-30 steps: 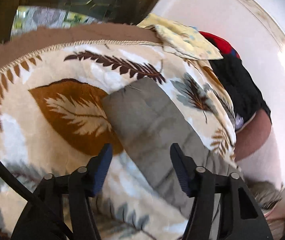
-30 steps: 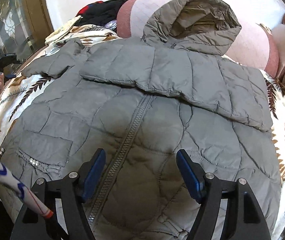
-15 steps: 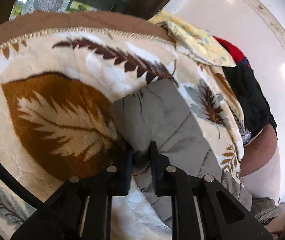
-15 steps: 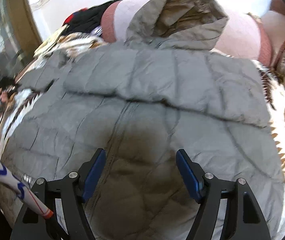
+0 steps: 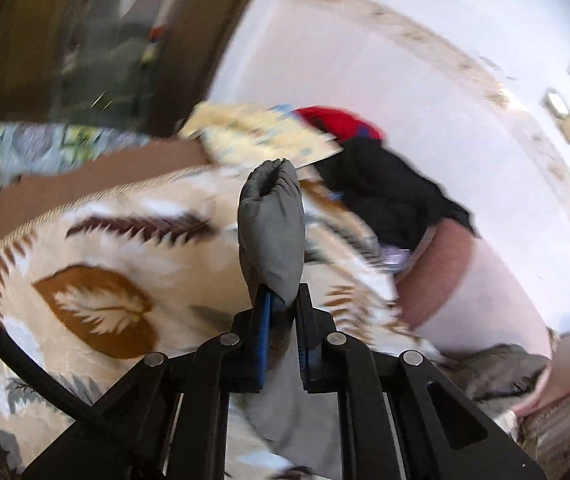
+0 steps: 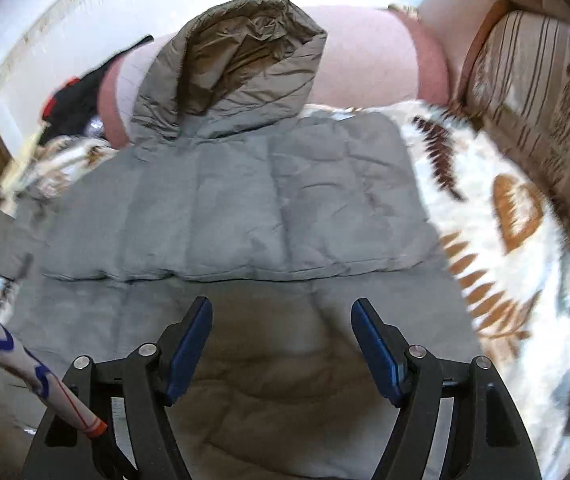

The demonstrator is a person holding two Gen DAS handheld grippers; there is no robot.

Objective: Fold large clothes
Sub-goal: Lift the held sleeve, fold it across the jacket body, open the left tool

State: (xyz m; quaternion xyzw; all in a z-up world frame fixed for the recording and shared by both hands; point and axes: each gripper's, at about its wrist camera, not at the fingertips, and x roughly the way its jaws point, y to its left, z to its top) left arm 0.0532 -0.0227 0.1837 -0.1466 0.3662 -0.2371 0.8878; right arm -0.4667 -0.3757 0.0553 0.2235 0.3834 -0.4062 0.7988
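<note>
Jacket (image 6: pixel 269 208), grey and quilted, lies flat on the leaf-print blanket (image 6: pixel 485 216). Left gripper (image 5: pixel 283 312) is clamped on the sleeve cuff (image 5: pixel 271 232), lifted clear of the blanket. Right gripper (image 6: pixel 281 344) hovers above the jacket front, its 2 fingers spread, holding nothing. Beyond, blurred clothes (image 5: pixel 385 184), probably a pile.

Motion blur smears the clothes pile (image 5: pixel 365 168) and blanket (image 5: pixel 125 240). The jacket (image 6: pixel 245 200) runs off the bottom edge, its hem unseen.
</note>
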